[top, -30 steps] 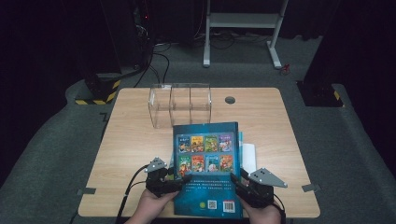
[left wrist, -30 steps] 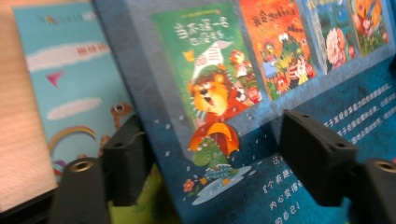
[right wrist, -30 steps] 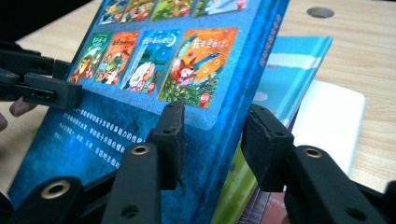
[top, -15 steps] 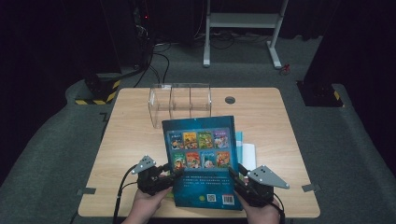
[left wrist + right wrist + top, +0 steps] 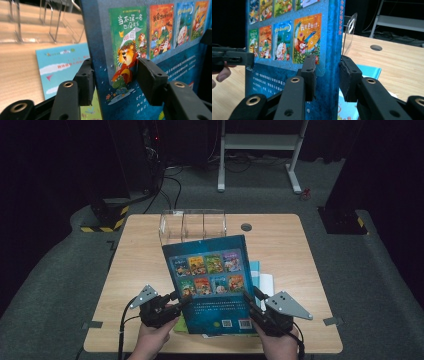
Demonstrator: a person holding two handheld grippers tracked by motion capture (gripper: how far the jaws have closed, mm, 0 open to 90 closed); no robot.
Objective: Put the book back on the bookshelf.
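Note:
A blue picture book with a grid of small cover pictures is held up off the table, tilted with its top edge toward the clear rack. My left gripper is shut on the book's left edge. In the left gripper view its jaws straddle the cover at my left gripper. My right gripper is shut on the right edge. In the right gripper view the jaws clamp the spine side of the book at my right gripper.
Thin light-blue books lie flat on the wooden table under the raised book; one appears in the left gripper view. The clear divider rack stands at the table's far side, beside a round cable hole.
Both grippers have lifted the blue book and tipped it more upright; its top edge now reaches toward the clear rack, uncovering the thin books beneath.

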